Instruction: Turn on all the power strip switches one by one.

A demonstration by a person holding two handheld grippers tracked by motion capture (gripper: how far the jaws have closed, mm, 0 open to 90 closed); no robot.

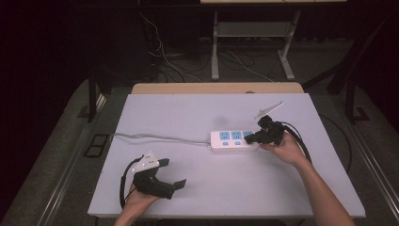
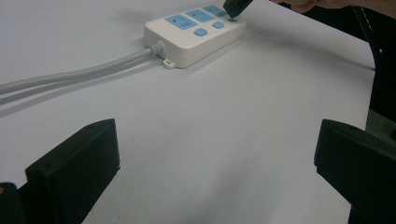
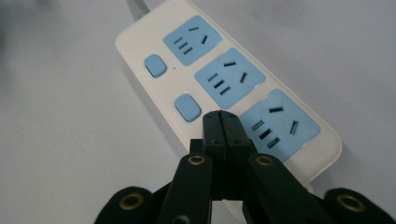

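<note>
With jaws pressed together into one tip, the right gripper pokes the power strip by its third switch, prob. to toggle it; left gripper idles w/ jaws apart on the table.

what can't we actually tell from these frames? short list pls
- Third switch on the power strip: right gripper view, covered by the shut right gripper; whether the tips press it is unclear.
- Far end of the cable: high view, runs off the table's left edge.
- Switch on or off state: too small in the high view, no lights seen.
- Left gripper: open, holding nothing.
</note>
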